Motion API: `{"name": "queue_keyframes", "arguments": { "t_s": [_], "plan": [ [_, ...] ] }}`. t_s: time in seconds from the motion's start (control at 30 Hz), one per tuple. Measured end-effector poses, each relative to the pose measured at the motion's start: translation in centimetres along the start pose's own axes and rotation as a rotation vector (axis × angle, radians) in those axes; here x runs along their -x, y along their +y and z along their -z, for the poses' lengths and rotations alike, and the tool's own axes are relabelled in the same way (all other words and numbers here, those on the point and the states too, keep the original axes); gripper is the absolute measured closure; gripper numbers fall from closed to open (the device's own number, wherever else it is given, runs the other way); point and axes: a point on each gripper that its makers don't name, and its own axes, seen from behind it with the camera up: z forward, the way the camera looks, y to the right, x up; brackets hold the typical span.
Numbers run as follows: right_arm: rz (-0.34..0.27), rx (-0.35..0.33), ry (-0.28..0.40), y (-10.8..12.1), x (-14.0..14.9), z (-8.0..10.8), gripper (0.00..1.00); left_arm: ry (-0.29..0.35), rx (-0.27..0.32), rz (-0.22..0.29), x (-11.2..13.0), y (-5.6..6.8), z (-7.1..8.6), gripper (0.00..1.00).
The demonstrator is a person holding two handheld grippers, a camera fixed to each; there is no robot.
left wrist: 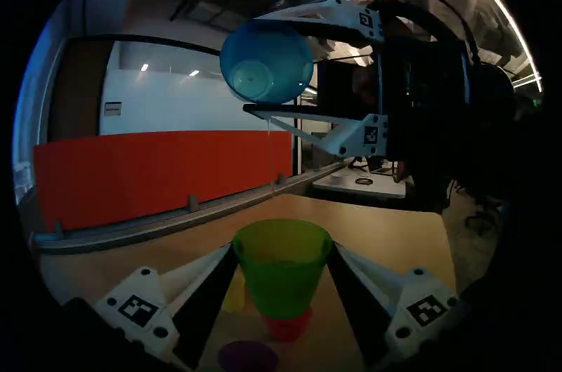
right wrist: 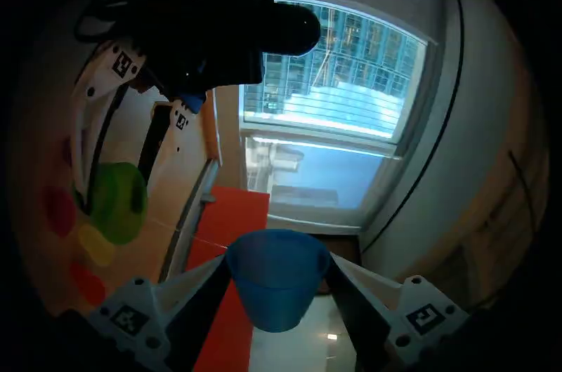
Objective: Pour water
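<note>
In the left gripper view my left gripper [left wrist: 282, 281] is shut on a green cup [left wrist: 282, 270], held upright above the wooden table [left wrist: 393, 235]. High above it a blue cup [left wrist: 266, 62] lies tipped on its side, its mouth facing me, between the fingers of my right gripper [left wrist: 281, 67]. A thin thread of water [left wrist: 270, 158] falls from the blue cup's rim toward the green cup. In the right gripper view my right gripper [right wrist: 277, 281] is shut on the blue cup [right wrist: 277, 277]; the green cup [right wrist: 117, 202] and the left gripper [right wrist: 112, 189] show at the left.
Below the green cup stand a red cup [left wrist: 288, 324], a yellow cup [left wrist: 234, 293] and a purple cup [left wrist: 247, 356]. A grey rail [left wrist: 168, 214] and an orange partition [left wrist: 161, 172] run behind the table. A large window [right wrist: 330, 119] is ahead in the right gripper view.
</note>
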Motion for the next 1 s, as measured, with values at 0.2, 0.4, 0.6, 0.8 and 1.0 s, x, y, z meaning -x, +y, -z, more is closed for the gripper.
{"name": "queue_keyframes", "arguments": {
  "t_s": [0.2,0.4,0.6,0.8,1.0],
  "plan": [
    [0.014,-0.001,0.004,0.1,-0.4,0.0,0.09,0.002,0.000,0.001,-0.1,0.0,0.0,0.13],
    [0.001,-0.003,0.005,0.0,-0.3,-0.1,0.09,0.004,-0.002,0.002,-0.2,0.0,0.1,0.13],
    [-0.034,-0.010,0.010,-0.2,-0.1,0.0,0.09,0.004,-0.002,0.003,-0.2,-0.1,0.1,0.13],
    [-0.138,-0.014,0.016,-0.5,0.2,0.3,0.09,0.003,-0.004,0.001,-0.2,0.0,0.1,0.13],
    [-0.350,-0.019,0.018,-1.0,1.2,0.7,0.09,0.001,-0.006,-0.003,-0.4,0.0,0.2,0.13]
  ]
}}
